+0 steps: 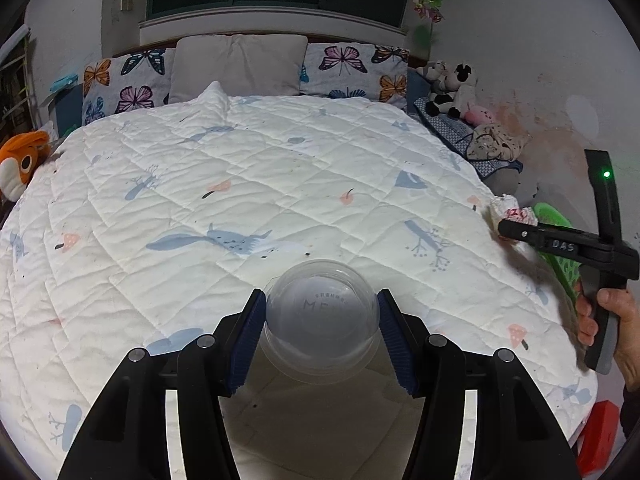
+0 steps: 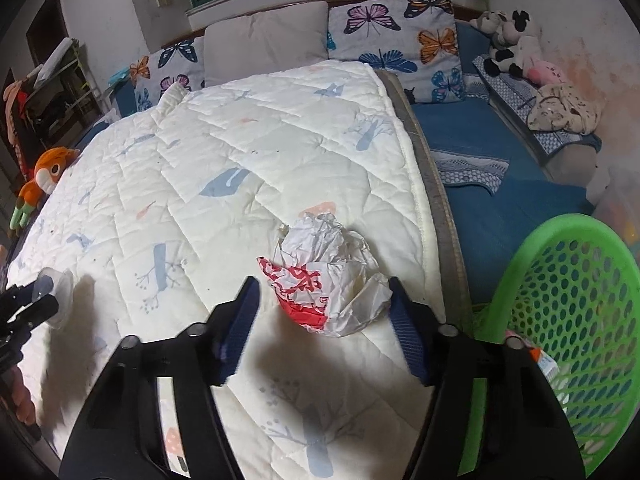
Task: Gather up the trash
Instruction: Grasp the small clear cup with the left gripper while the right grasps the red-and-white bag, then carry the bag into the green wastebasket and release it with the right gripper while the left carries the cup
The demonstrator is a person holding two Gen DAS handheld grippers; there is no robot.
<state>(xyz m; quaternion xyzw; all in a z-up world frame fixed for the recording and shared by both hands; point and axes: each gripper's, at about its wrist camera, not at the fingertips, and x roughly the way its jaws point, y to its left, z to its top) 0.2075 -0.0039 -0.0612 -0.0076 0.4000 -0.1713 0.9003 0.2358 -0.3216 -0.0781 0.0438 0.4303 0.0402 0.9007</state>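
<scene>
My left gripper (image 1: 322,296) is shut on a clear plastic cup (image 1: 322,332), held bottom-forward just above the white quilt (image 1: 240,184). In the right wrist view that gripper (image 2: 42,296) and the cup (image 2: 64,280) show at the far left. A crumpled white and red paper wrapper (image 2: 324,272) lies on the quilt near its right edge, between the jaws of my right gripper (image 2: 322,284). The right pad touches the paper's edge and a thin gap shows at the left pad. From the left wrist view, the right gripper (image 1: 506,228) is at the wrapper (image 1: 512,208).
A green mesh basket (image 2: 560,272) stands just right of the bed, with a small carton (image 2: 544,360) inside. Pillows (image 1: 236,66) line the headboard. An orange plush toy (image 1: 22,164) sits at the left edge and more plush toys (image 2: 512,44) at the far right. A hand (image 1: 612,312) holds the right gripper.
</scene>
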